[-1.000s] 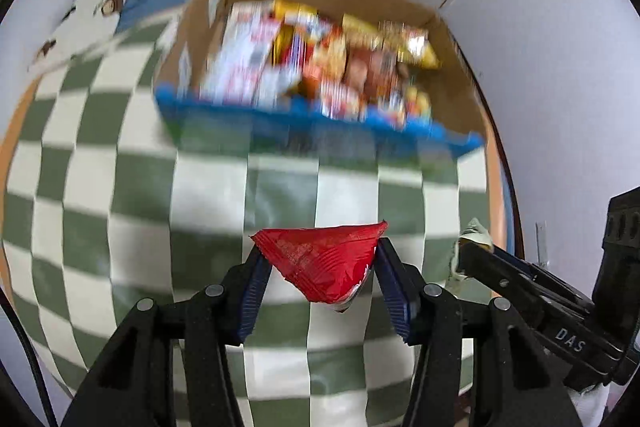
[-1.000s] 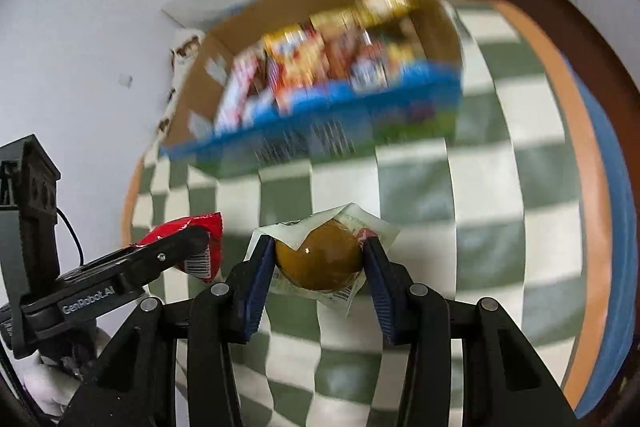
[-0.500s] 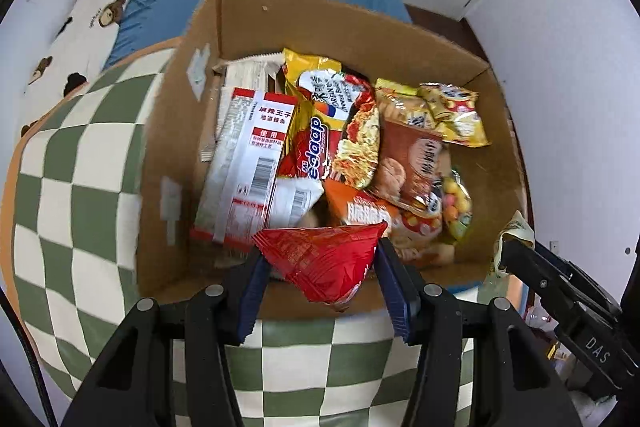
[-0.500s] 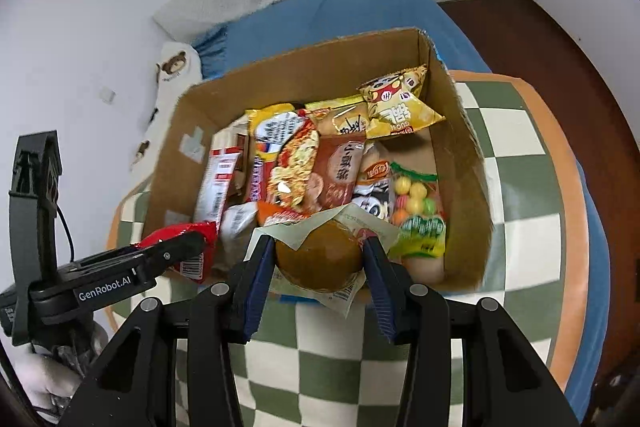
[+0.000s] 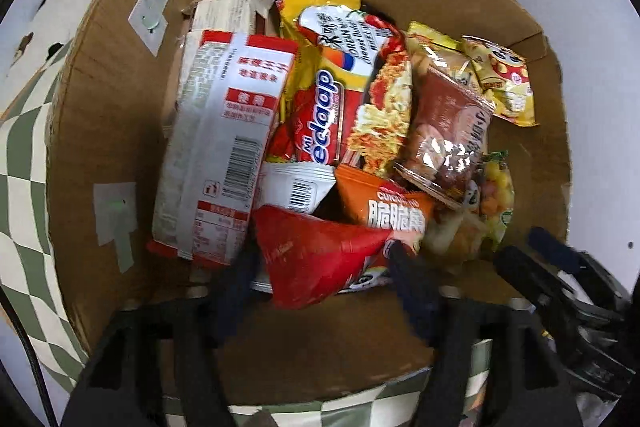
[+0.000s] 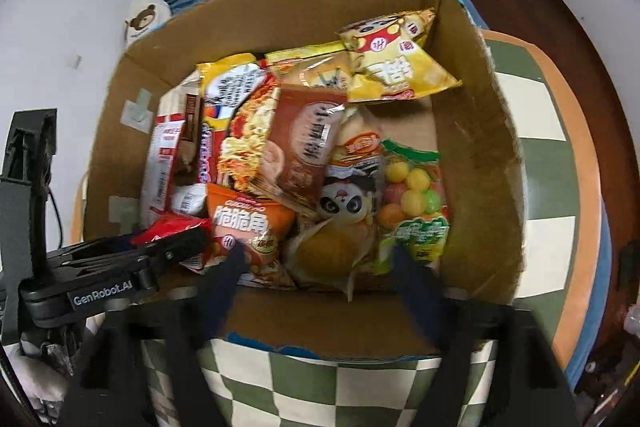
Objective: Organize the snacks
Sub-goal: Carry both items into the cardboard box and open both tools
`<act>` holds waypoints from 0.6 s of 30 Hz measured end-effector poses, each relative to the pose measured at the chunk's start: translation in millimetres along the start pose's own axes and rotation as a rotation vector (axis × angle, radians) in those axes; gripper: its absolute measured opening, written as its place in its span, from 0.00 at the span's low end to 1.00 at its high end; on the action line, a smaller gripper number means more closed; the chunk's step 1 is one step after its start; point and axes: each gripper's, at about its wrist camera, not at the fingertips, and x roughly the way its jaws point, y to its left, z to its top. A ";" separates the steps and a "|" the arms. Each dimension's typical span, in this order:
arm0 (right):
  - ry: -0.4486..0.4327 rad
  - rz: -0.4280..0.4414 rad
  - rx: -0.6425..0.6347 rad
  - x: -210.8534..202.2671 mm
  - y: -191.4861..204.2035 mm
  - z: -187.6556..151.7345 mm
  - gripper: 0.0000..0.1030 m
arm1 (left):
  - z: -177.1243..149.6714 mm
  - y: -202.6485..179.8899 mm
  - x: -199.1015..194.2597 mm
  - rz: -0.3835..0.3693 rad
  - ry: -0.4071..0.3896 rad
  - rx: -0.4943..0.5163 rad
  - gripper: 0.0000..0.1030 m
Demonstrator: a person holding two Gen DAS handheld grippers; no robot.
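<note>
My red packet (image 5: 316, 259), crinkled and triangular, lies at six o'clock in the cardboard box (image 5: 108, 131), between the left gripper (image 5: 320, 263) fingers, whose jaws are opening, pads clear. The wrapped bun (image 6: 334, 253), golden-brown in clear film, sits at six o'clock too; my right gripper (image 6: 316, 259) points steeply down, jaws opening, released.

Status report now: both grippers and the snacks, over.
Left gripper opening, red packet between jaws. Right gripper opening over wrapped bun. Both above cardboard box, already crowded with snacks. Nothing blocking.
</note>
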 end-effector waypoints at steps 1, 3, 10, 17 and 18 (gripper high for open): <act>-0.006 -0.014 -0.003 -1.9 -0.3 0.3 0.85 | -0.1 -0.2 -0.3 0.011 -0.006 0.000 0.84; -0.018 -0.064 -0.018 -6.1 0.1 0.9 0.92 | -0.2 0.0 -4.4 0.025 -0.033 0.005 0.84; -0.056 -0.163 -0.034 -15.9 -1.7 2.4 0.95 | 0.8 -6.0 -21.2 0.111 -0.114 0.033 1.00; -0.081 -0.188 -0.021 -21.5 -5.2 -1.2 0.97 | 0.9 -5.6 -33.4 0.127 -0.152 0.029 1.00; -0.087 -0.190 -0.018 -22.9 -5.7 -1.7 0.97 | -0.4 -5.6 -34.7 0.125 -0.155 0.030 1.00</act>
